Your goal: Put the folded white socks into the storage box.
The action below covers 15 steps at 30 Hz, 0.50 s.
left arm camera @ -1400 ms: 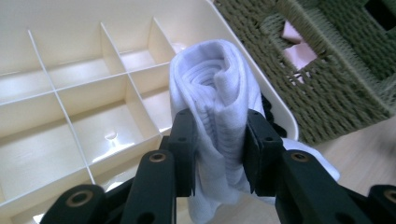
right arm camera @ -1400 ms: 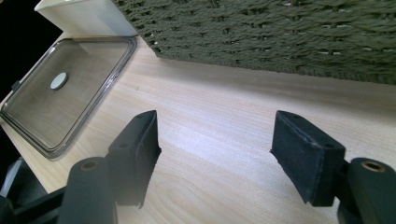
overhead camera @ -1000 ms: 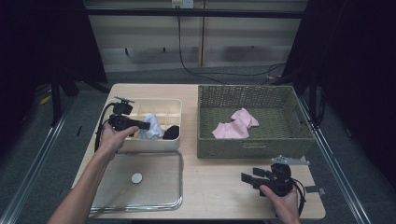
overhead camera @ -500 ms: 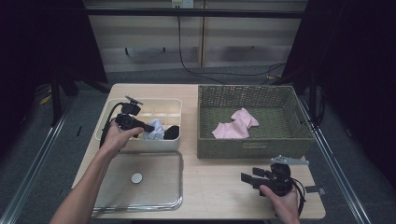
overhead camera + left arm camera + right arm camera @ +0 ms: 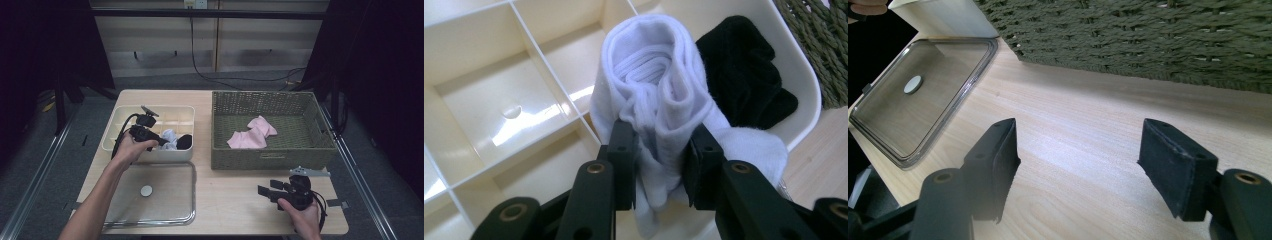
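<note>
The left gripper (image 5: 659, 172) has its two black jaws pressed in on a rolled white sock (image 5: 659, 95), pinching the folded fabric between the pads so that cloth bulges out above and below them. The sock sits over the cream divided organizer box (image 5: 499, 90), at the right end of the box, with part of it spilling toward the near wall. Just beside it, touching its right side, a black sock (image 5: 744, 75) lies bundled in the corner compartment of the same box. In the high view the left gripper (image 5: 159, 143) reaches over the near right part of the organizer box (image 5: 115, 127), where the white sock (image 5: 169, 136) and the black sock (image 5: 185, 141) lie side by side. The right gripper (image 5: 1078, 170) hangs low over the bare wooden table (image 5: 1088, 120) with its jaws spread wide and nothing between them; in the high view it (image 5: 262, 191) sits near the table's front right edge, pointing left. A green woven basket (image 5: 320, 117) stands to the right of the organizer box and holds a pink cloth (image 5: 252, 134). A clear lid (image 5: 165, 200) with a round knob lies flat on the table in front of the organizer box, well apart from the right gripper.
</note>
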Tool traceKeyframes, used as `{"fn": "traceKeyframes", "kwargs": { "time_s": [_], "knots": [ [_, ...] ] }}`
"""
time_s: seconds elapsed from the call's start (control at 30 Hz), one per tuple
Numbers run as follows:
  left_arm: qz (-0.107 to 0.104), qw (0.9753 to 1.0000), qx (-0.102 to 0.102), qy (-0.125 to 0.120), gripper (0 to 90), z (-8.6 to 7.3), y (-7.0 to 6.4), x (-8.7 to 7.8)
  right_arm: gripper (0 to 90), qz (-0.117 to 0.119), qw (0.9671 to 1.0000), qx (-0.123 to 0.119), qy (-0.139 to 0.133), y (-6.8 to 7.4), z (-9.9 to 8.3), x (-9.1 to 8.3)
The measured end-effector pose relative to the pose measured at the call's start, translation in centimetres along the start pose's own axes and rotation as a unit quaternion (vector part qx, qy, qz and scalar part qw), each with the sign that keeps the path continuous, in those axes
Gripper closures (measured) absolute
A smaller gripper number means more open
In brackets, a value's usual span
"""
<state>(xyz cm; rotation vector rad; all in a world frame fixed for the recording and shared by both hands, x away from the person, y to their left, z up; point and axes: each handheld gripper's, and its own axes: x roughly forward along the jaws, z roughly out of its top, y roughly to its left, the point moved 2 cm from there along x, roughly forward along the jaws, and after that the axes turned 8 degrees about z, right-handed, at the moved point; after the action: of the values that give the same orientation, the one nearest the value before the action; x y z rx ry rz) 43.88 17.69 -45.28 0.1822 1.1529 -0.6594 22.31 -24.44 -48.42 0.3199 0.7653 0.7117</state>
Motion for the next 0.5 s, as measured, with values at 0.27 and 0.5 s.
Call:
{"fn": "traceKeyframes", "kwargs": {
  "time_s": [0.27, 0.5],
  "knots": [
    [-0.015, 0.9998, -0.005, 0.012, 72.3, -0.24, 0.14, 0.86, 31.2, 0.001, 1.0000, -0.001, 0.002, 0.10, -0.03, 0.15],
    [-0.024, 0.9995, -0.016, 0.011, 69.6, -0.24, 0.29, 0.47, 31.2, 0.001, 1.0000, 0.000, 0.004, -0.03, -0.02, 0.08]
  ]
}}
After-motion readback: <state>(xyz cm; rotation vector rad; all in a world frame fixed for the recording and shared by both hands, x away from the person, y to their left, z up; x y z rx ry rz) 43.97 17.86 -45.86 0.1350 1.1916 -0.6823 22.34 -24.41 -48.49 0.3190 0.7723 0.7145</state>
